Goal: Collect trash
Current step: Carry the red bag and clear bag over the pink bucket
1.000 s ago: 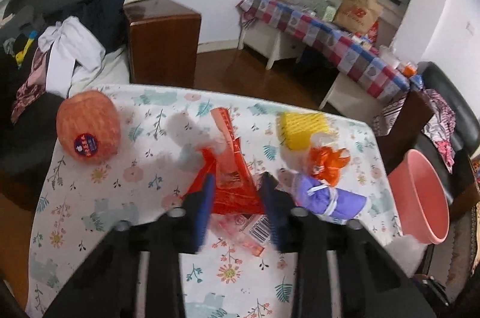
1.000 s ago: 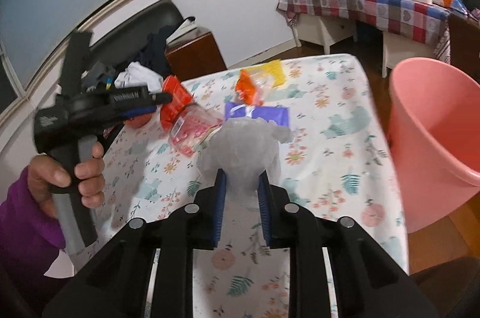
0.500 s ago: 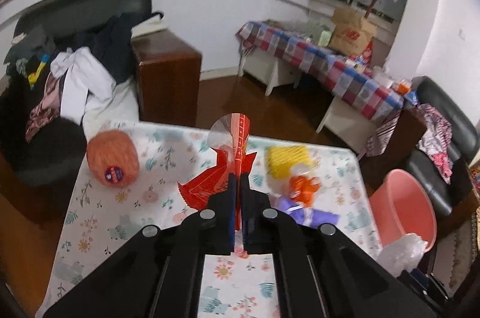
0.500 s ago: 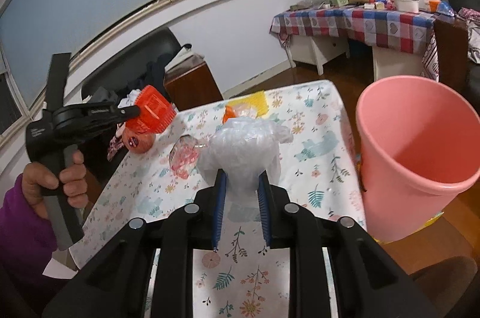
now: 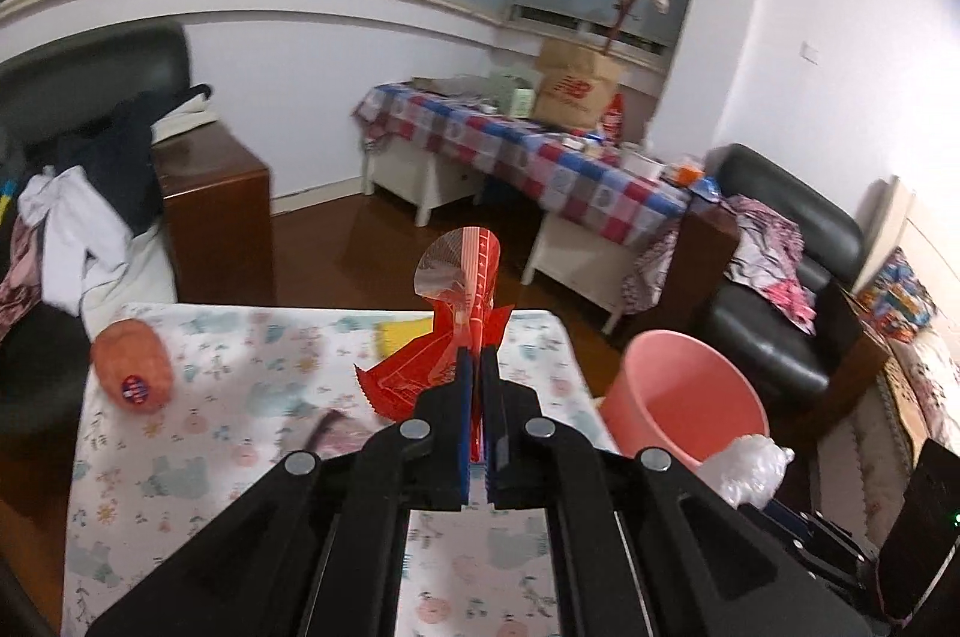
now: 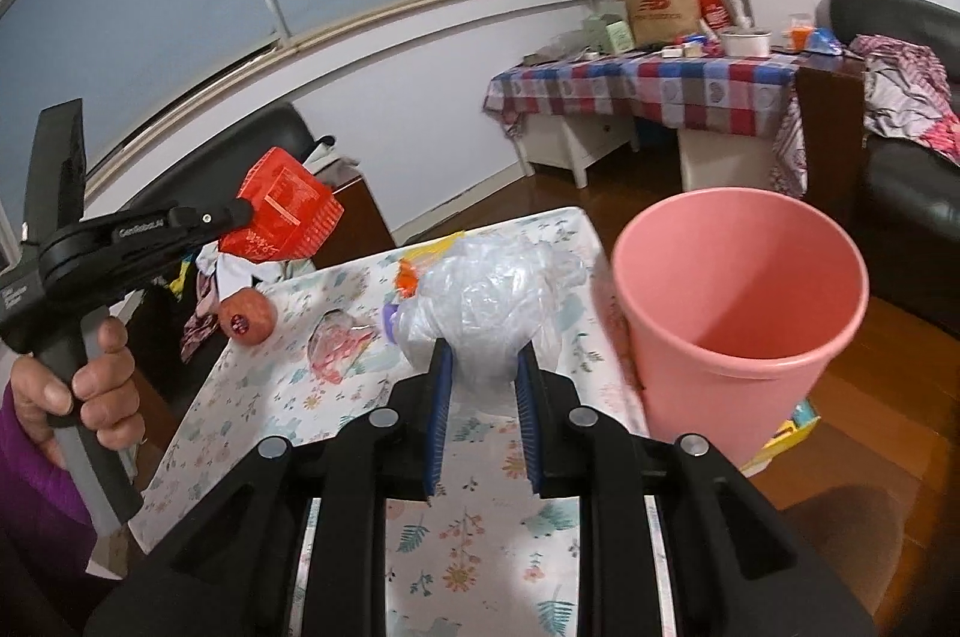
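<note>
Red wrapper (image 5: 459,337): pinched between the pressed-together fingers of the left gripper (image 5: 477,367), long axis running up and away from them, held above the floral table (image 5: 240,433). Clear plastic bag (image 6: 486,307): crumpled, clamped between the right gripper (image 6: 480,367) pads, just beside the pink bin (image 6: 738,301). Bin: upright beside the table's edge, interior empty. Orange netted fruit (image 5: 132,373): on table.

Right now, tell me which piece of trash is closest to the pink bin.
The clear plastic bag, shut in the right gripper, just left of the bin. The red wrapper in the left gripper hangs farther off, above the table's far side.
</note>
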A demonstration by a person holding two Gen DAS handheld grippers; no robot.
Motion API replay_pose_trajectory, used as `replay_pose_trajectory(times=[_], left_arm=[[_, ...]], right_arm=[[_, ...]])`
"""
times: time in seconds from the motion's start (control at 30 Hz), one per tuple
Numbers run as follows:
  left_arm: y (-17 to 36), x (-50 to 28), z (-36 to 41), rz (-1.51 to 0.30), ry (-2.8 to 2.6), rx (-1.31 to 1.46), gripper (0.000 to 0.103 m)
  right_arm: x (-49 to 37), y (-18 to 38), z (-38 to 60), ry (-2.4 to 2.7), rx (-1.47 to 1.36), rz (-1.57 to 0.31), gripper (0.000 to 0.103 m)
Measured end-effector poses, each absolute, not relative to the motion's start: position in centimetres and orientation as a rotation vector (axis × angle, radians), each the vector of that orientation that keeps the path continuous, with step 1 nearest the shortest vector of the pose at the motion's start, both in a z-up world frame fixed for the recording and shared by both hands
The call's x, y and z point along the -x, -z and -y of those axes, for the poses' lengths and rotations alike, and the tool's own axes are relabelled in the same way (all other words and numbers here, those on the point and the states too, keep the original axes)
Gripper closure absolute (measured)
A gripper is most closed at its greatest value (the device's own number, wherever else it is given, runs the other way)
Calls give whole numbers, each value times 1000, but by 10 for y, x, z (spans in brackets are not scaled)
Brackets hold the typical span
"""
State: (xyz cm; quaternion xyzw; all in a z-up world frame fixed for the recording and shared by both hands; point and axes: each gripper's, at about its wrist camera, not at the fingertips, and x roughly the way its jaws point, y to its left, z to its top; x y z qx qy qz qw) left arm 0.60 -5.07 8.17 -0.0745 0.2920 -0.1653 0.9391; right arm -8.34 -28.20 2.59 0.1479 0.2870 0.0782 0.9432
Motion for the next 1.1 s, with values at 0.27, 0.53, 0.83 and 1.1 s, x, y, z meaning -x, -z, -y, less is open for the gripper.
replay_pose_trajectory(times=[0.27,0.53,0.83,1.1], left_arm=[[-82,-7,98,-607,455,100,101],[-73,-30,162,-648,584,53,101],[-44,-50,241,-703,737,-4,101],[-5,-67,280,-780,771,-44,101]], right_arm=[[84,-28,316,-68,-331,-564,82],[62,-19,374,47,-387,-553,82],[40,10,418,148,-435,-593,82],[23,31,427,181,-442,-653,82]])
